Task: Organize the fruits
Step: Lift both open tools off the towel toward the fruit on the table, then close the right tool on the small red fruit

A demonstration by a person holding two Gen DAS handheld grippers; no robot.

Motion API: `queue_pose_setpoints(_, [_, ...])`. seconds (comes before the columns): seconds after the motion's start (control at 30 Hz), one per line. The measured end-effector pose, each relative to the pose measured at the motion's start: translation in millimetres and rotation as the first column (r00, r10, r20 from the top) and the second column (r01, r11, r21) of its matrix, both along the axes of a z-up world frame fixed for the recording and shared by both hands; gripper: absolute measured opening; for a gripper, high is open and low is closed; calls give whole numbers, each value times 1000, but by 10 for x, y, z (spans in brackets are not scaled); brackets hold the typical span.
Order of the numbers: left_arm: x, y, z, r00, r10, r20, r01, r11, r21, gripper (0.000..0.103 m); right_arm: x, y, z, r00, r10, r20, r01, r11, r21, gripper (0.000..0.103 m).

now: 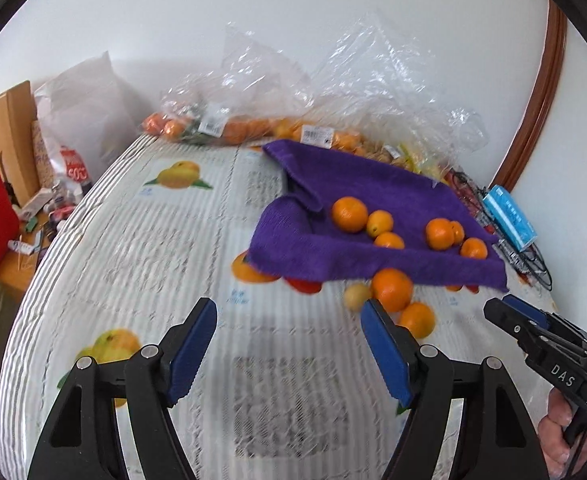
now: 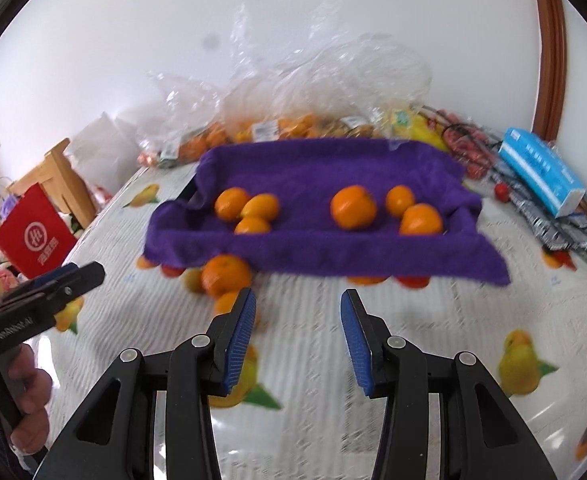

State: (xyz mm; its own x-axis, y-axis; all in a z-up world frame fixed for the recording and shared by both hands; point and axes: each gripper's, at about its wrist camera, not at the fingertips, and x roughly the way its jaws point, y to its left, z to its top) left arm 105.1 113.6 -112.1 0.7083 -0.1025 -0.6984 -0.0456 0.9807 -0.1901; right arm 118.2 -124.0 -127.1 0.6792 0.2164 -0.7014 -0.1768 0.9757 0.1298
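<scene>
Oranges (image 1: 391, 289) lie loose beside the cloth (image 1: 373, 200); your left hand-held gripper (image 1: 289, 344) and right hand-held gripper (image 2: 297, 340) gape empty, so reach and pinch one next.

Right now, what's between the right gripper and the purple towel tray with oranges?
Only bare printed tablecloth lies between the right gripper and the purple towel-lined tray, seen in the right wrist view.

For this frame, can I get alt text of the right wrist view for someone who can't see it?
An open, empty right claw points at a purple cloth holding six oranges, on a fruit-print table cover. Two loose oranges lie at the cloth's near edge. Clear bags of fruit sit behind; the left claw shows at far left.
</scene>
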Motion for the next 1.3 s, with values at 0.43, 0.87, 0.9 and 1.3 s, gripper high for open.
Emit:
queue_pose_setpoints(0.43, [-54,136,-333,995,89,-48,-87,995,40,70,-139,340,-233,998,58,-28,-59,998,-8,37])
queue_pose_setpoints(0.87, [-45,164,-471,992,93,-85,-90,995,37,63,-69,562,-482,990,107,-96,-109,994,-11,36])
queue_pose_setpoints(0.9, [-42,157,-473,992,90,-86,-87,995,40,64,-65,575,-499,990,104,-95,-106,994,-20,36])
queue_pose_setpoints(1.3, [-44,153,-483,993,81,-86,-78,996,36,67,-32,738,-573,992,86,-90,-95,990,-100,24])
